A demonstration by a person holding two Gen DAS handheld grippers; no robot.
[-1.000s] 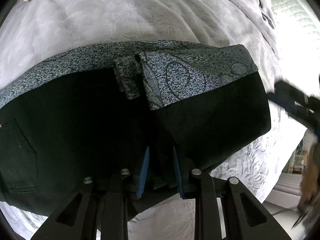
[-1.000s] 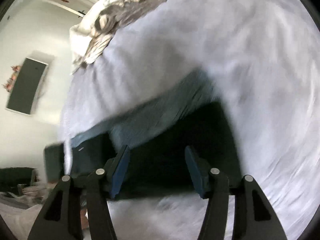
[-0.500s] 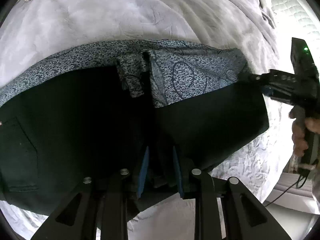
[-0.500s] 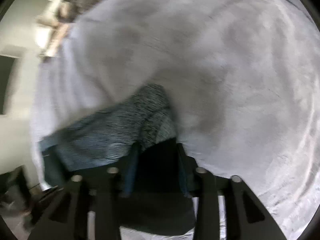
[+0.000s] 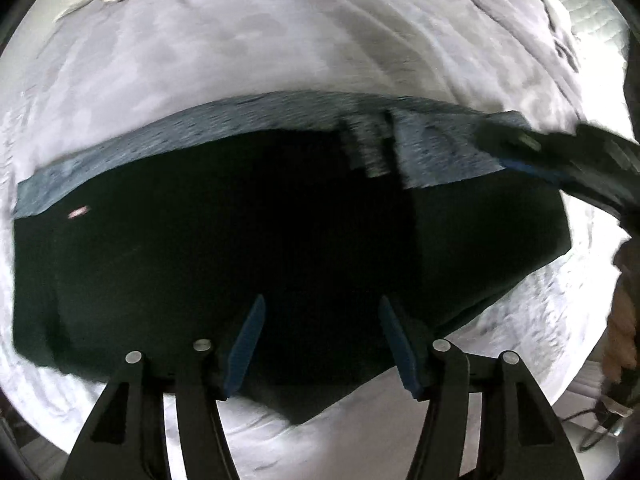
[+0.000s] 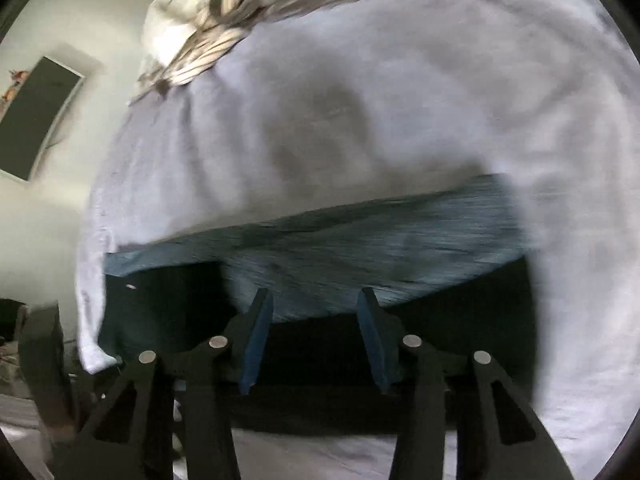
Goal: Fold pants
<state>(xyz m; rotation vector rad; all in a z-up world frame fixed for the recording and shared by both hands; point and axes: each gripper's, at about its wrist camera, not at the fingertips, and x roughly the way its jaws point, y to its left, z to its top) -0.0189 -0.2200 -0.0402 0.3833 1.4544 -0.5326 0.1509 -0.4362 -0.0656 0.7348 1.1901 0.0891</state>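
Dark green pants (image 5: 240,248) with a blue patterned inner band (image 5: 200,132) lie folded on a pale bedspread (image 5: 280,40). My left gripper (image 5: 322,308) is open over the pants' near edge, nothing between its blue pads. My right gripper (image 5: 516,148) shows in the left wrist view at the right end of the patterned band. In the right wrist view the right gripper (image 6: 314,300) is open just above the pants (image 6: 320,352), at the seam between the patterned band (image 6: 380,240) and the dark cloth.
A striped crumpled blanket (image 6: 224,12) lies at the far end of the bed. A grey sheet (image 5: 520,20) is bunched at the far right. A wall with a dark framed panel (image 6: 36,116) stands left of the bed.
My left gripper has opened and let go of the pants fold. My right gripper has opened wider and pulled back from the pants' corner. Both views are blurred by motion.
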